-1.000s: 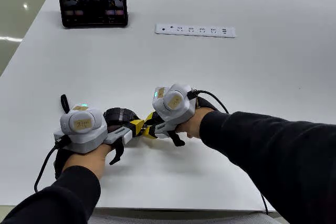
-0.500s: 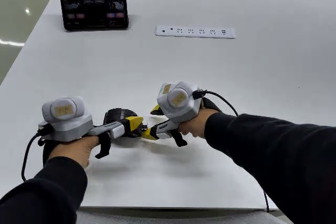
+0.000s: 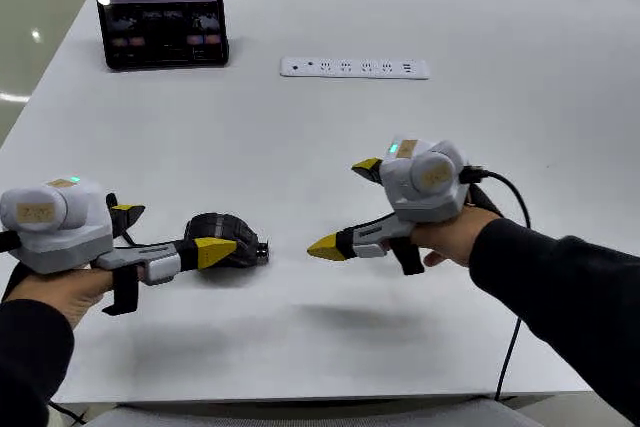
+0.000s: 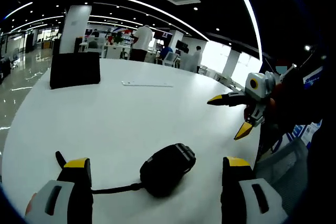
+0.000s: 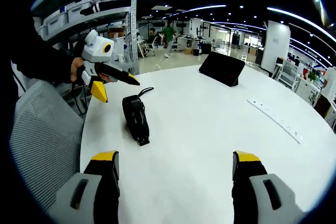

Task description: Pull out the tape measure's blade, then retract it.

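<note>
Head view: the tape (image 3: 225,240) lies on the white table (image 3: 300,127), near the front edge, with its small blade hook toward the right. The left gripper (image 3: 180,230) is just left of the tape with the jaws spread wide; one yellow tip comes over the tape, but nothing is pinched. The right gripper (image 3: 338,205) hangs right of the tape, apart from it, also spread and empty. A tablet (image 3: 163,25) and a power strip (image 3: 354,68) are far behind the tape.

Left gripper view: the tape lies ahead between the two open jaws and touches neither. Its black strap (image 4: 110,187) runs toward one jaw.

Right gripper view: the tape is well ahead of the open jaws, and no blade is out.

I judge the main risk is this: nothing holds the tape. If the right gripper pulls the hook before the left one closes on the case, the whole tape will slide along. The hook is small and can slip out of the tips, and then the blade snaps back.
</note>
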Motion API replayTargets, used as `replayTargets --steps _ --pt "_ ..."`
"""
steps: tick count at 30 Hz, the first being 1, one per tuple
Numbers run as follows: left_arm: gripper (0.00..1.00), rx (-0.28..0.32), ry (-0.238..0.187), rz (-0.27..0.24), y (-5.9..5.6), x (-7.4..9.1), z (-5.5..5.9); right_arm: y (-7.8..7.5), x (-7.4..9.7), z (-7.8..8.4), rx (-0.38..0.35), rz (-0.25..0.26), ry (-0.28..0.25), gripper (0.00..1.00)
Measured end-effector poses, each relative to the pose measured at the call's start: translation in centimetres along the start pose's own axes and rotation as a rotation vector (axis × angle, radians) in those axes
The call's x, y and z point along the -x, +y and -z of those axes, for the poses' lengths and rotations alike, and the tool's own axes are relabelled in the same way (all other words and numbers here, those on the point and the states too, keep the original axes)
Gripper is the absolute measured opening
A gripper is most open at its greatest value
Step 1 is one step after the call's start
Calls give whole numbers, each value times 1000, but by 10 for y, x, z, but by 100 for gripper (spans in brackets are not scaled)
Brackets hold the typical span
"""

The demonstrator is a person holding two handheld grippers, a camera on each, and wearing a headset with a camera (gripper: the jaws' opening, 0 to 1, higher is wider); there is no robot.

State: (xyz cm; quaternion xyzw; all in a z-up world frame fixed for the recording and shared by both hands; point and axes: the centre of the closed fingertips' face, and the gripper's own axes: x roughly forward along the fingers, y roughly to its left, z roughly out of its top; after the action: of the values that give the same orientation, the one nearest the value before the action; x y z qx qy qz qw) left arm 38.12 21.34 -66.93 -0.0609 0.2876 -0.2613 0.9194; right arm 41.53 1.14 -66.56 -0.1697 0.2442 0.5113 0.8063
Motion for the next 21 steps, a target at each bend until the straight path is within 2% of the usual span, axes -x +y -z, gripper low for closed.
replayTargets --steps 3,5,6,9,13,17,19,21 --pt "100 -22 -1 11 6 15 -5 -13 29 11 -16 55 -9 88" --pt "100 -41 -5 8 9 22 -9 -17 42 17 -30 71 -9 90" --pt "100 -87 -28 -30 17 28 -17 -21 52 21 -48 93 -9 91" --pt "100 -102 -49 -14 15 43 -29 -21 75 26 -64 104 -15 93" --pt "100 -138 -50 -3 15 57 -37 -23 106 34 -75 137 -12 98" --pt "100 -141 -55 6 18 67 -35 -25 130 46 -89 163 0 100" --pt "100 -154 -53 -18 23 72 -31 -27 142 58 -93 181 17 100" --pt "100 -145 -39 -19 25 77 -25 -26 152 69 -110 191 26 100"
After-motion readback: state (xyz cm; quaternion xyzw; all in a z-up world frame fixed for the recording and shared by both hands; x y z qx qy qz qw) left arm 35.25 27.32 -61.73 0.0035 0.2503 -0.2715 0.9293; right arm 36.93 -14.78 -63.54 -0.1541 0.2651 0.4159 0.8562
